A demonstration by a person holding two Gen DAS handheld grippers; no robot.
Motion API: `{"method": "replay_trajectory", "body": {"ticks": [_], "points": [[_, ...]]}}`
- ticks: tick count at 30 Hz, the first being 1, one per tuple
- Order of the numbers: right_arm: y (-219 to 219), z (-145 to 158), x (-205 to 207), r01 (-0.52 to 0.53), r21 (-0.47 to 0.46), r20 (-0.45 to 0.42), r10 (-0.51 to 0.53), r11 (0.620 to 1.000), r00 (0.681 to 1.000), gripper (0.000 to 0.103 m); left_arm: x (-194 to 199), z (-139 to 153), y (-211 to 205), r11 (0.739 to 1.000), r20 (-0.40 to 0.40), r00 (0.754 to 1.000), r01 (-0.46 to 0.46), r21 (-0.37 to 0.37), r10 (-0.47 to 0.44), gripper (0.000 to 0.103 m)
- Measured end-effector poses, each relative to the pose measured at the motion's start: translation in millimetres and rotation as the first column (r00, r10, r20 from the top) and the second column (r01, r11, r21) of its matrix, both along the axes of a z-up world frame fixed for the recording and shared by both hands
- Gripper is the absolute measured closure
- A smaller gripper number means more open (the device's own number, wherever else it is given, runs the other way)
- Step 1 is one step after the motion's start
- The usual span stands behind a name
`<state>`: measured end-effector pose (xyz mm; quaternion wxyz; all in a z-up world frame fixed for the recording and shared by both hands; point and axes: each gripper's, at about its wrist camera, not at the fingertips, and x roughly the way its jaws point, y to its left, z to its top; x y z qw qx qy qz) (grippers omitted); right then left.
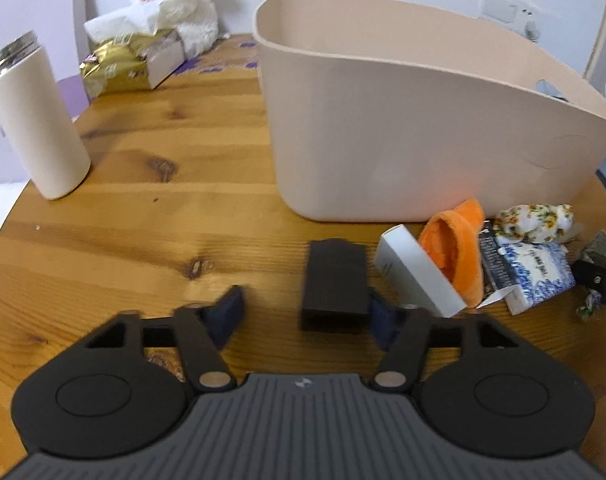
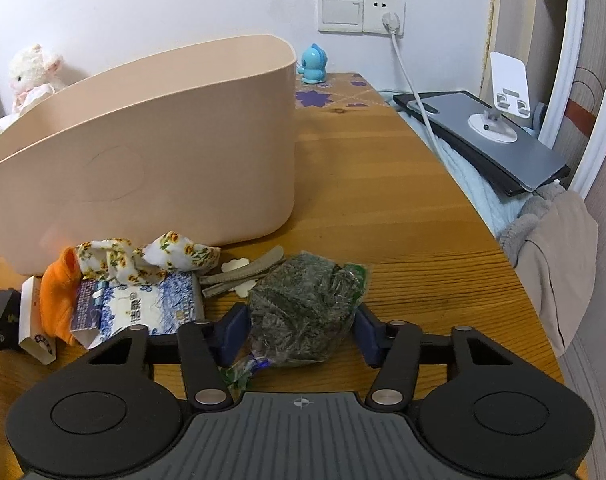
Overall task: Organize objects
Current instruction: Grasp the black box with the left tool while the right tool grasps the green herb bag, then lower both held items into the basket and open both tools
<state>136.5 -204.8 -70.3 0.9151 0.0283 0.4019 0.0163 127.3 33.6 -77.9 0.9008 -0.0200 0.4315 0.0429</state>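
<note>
The bag of dried greens lies on the worktop at lower centre of the right wrist view, between the two pads of the right gripper. The jaws stand spread; whether the pads touch the bag cannot be told. The bag is a thin clear film around loose, crumbly contents. Judgement: light, soft, compressible and somewhat slippery. Grip across the bulging middle, not the flat sealed end at lower left, and close gently to avoid crushing the contents.

The black ribbed block lies at lower centre of the left wrist view. The left gripper is spread wide, with the right-hand pad just beside the block's side and the other pad well apart. Judgement: rigid, light, with ribbing that aids grip; take it across the two long sides.

Right of the block lie a white carton, an orange cloth, a blue-and-white tissue pack and a floral cloth, touching one another.

The beige bin stands upright behind this pile, the probable destination. A cream flask stands at left.
</note>
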Motion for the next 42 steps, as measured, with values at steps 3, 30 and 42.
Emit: {"method": "replay_trajectory", "body": {"ticks": [3, 30, 42], "points": [[-0.3, 1.2, -5.6, -0.003, 0.016, 0.002, 0.003, 1.000, 1.000, 0.053, -2.3, 1.5, -1.8, 1.000, 0.005, 1.000, 0.022, -0.006, -0.022, 0.069], [14.1, 116.4, -25.0, -0.063, 0.033, 0.352, 0.047, 0.997, 0.935, 0.053, -6.9, 113.9, -7.2, 0.997, 0.271, 0.960, 0.076, -0.008, -0.071, 0.069], [54.6, 127.5, 33.2, -0.106, -0.002, 0.360, 0.100, 0.994, 0.928, 0.054, 69.0, 96.3, -19.5, 0.998, 0.199, 0.978, 0.058, 0.028, -0.062, 0.069]]}}
